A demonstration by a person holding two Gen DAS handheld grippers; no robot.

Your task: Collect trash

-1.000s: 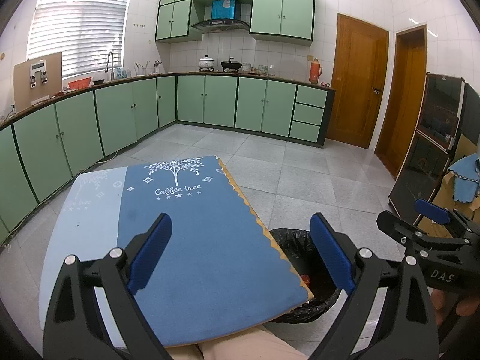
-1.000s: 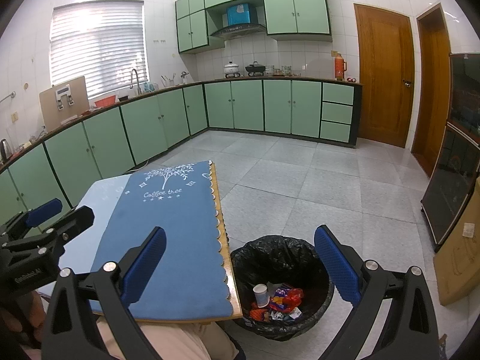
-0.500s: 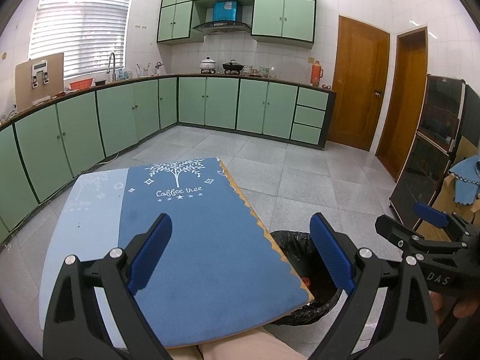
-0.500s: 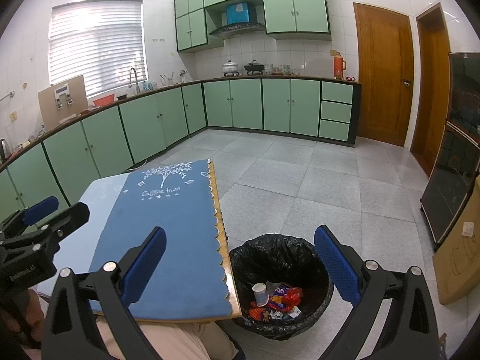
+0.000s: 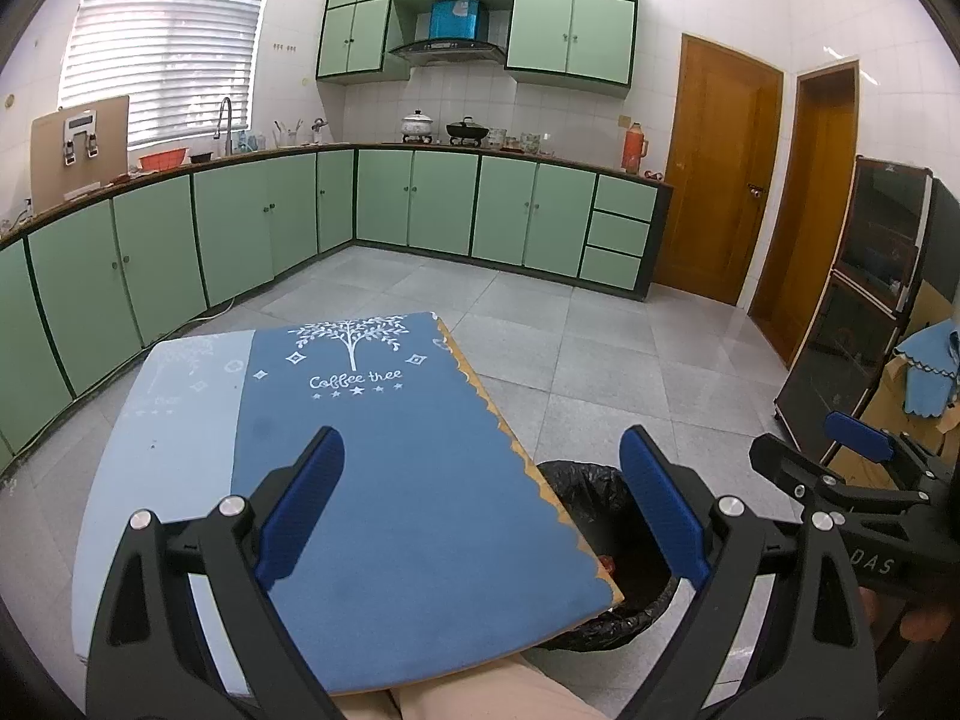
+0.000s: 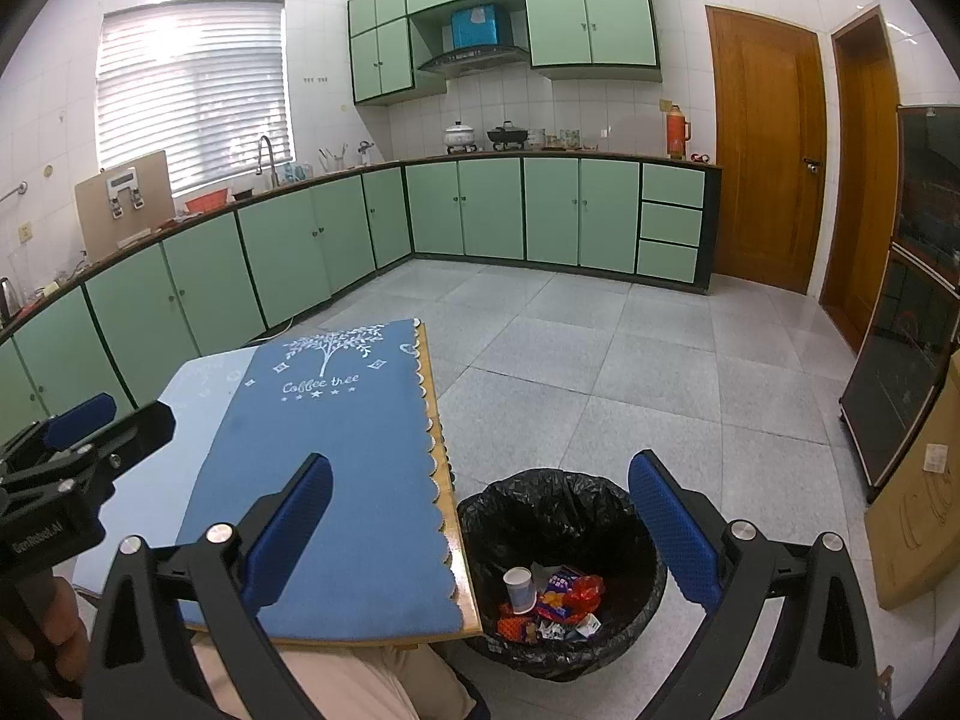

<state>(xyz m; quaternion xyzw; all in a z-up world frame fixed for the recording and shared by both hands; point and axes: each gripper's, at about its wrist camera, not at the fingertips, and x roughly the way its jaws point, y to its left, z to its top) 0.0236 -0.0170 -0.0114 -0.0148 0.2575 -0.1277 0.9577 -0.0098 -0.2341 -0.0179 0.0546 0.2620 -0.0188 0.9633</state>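
A black-lined trash bin [image 6: 558, 516] stands on the floor beside the table's right edge. Inside lie a white paper cup [image 6: 519, 587] and red and orange wrappers [image 6: 564, 597]. In the left wrist view the bin [image 5: 588, 486] is half hidden behind the table corner. My right gripper [image 6: 480, 516] hovers open above the table edge and the bin, nothing between its fingers. My left gripper [image 5: 480, 498] is open over the blue cloth [image 5: 384, 468], also empty. Each gripper shows in the other's view: the right gripper [image 5: 852, 474], the left gripper [image 6: 78, 444].
The low table [image 6: 462, 558] carries a blue "Coffee tree" cloth and a pale mat [image 5: 168, 420]. A person's beige trouser leg [image 6: 336, 684] is at the bottom. Green cabinets [image 5: 240, 228] run along the left and back walls. A dark glass cabinet [image 6: 900, 372] and cardboard box [image 6: 918, 528] stand right.
Both views have drifted slightly; the grippers stay open and empty and the bin's contents are unchanged.
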